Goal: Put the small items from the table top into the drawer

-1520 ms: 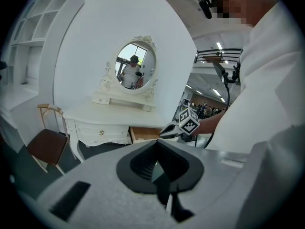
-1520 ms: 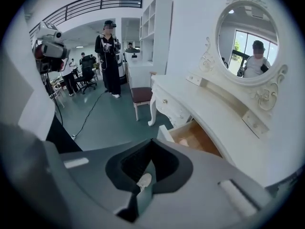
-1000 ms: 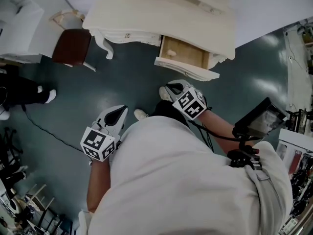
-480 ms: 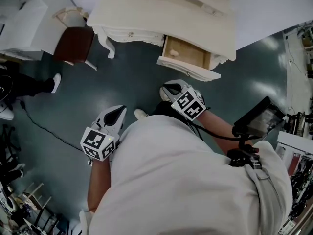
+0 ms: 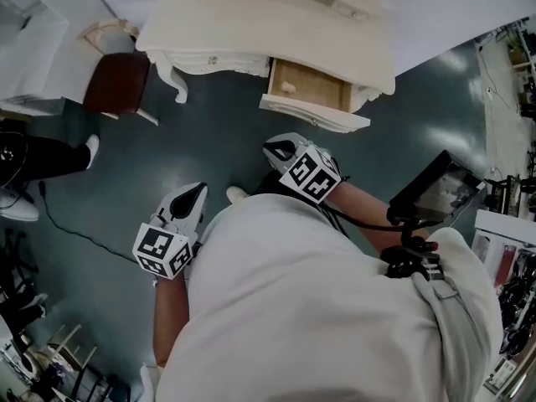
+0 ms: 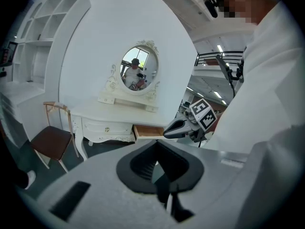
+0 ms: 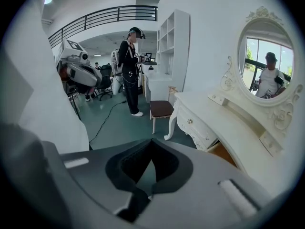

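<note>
1. The left claw point(image 5: 196, 193) was shut tight with nothing in it. It hung low by the person's left side, over the dark floor point(image 5: 209, 136).
2. The right claw point(image 5: 279, 148) was shut too and held nothing. It pointed toward the white table point(image 5: 251, 23) and was a bit nearer to it than the left claw.
3. The drawer point(image 5: 322, 92) stood pulled out from the right part of the table front, well apart from both claws. One small pale thing point(image 5: 287, 86) lay in its left end, but I could not tell what it was.
4. Any small things on the table top were too tiny to make out.
5. An oval mirror point(image 6: 138, 69) stood on the table, and a chair point(image 5: 117, 82) with a brown seat stood just beside the table's left end.
6. Another person point(image 7: 129, 66) stood farther off, near a black cord point(image 5: 75, 224) on the floor.
</note>
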`<state>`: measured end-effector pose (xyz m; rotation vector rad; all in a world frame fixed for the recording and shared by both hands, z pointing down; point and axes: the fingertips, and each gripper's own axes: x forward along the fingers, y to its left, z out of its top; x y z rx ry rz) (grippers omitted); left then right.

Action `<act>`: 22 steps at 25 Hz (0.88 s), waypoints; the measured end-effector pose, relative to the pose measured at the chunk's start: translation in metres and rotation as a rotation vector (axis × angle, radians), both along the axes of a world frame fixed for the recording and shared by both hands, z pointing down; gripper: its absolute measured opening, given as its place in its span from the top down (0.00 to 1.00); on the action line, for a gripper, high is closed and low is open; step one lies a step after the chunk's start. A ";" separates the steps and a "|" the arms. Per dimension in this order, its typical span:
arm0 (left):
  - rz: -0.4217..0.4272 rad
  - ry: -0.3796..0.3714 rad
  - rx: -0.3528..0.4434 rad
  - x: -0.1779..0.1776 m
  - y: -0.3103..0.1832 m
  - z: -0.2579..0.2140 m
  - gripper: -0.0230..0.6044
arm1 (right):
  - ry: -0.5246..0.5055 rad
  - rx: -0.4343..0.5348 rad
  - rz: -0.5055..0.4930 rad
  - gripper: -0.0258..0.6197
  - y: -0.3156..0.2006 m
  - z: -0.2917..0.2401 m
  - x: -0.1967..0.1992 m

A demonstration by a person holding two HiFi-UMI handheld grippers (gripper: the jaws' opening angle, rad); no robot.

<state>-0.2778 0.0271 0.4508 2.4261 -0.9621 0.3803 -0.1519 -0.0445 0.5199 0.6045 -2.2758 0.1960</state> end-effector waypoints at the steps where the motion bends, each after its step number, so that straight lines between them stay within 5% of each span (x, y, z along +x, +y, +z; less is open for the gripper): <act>1: -0.001 0.000 -0.002 0.000 0.000 0.000 0.96 | 0.000 -0.001 -0.004 0.96 0.001 0.000 -0.001; 22: 0.034 -0.014 -0.021 0.007 0.003 -0.001 0.96 | -0.005 0.008 -0.017 0.96 0.007 0.002 -0.002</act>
